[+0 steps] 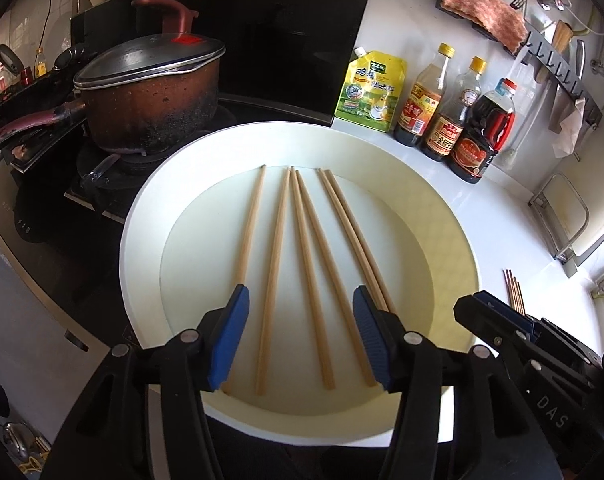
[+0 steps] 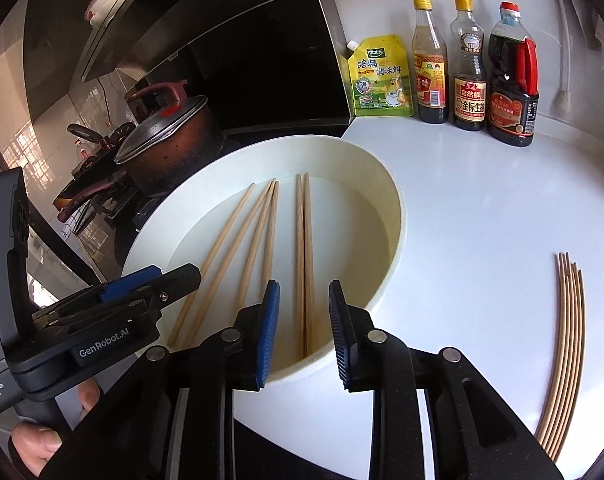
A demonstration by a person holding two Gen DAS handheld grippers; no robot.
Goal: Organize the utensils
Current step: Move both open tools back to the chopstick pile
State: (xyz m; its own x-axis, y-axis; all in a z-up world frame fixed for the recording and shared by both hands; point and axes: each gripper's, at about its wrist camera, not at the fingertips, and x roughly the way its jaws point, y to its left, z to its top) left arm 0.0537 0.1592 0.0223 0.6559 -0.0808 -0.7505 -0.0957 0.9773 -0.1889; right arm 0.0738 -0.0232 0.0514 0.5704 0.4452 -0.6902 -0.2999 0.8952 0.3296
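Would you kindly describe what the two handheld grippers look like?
Both the left gripper and the right gripper have black plastic linkage arms with round silver pivot pins and ribbed blue pads on the jaws. White lettering marks both black bodies; the left reads GenRobot.AI.

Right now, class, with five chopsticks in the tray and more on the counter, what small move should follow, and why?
Probably swing the right tongs across to the chopstick bundle on the white counter. Both tongs stand open and empty over the white tray, where five chopsticks already lie side by side, so the loose bundle looks like what remains.
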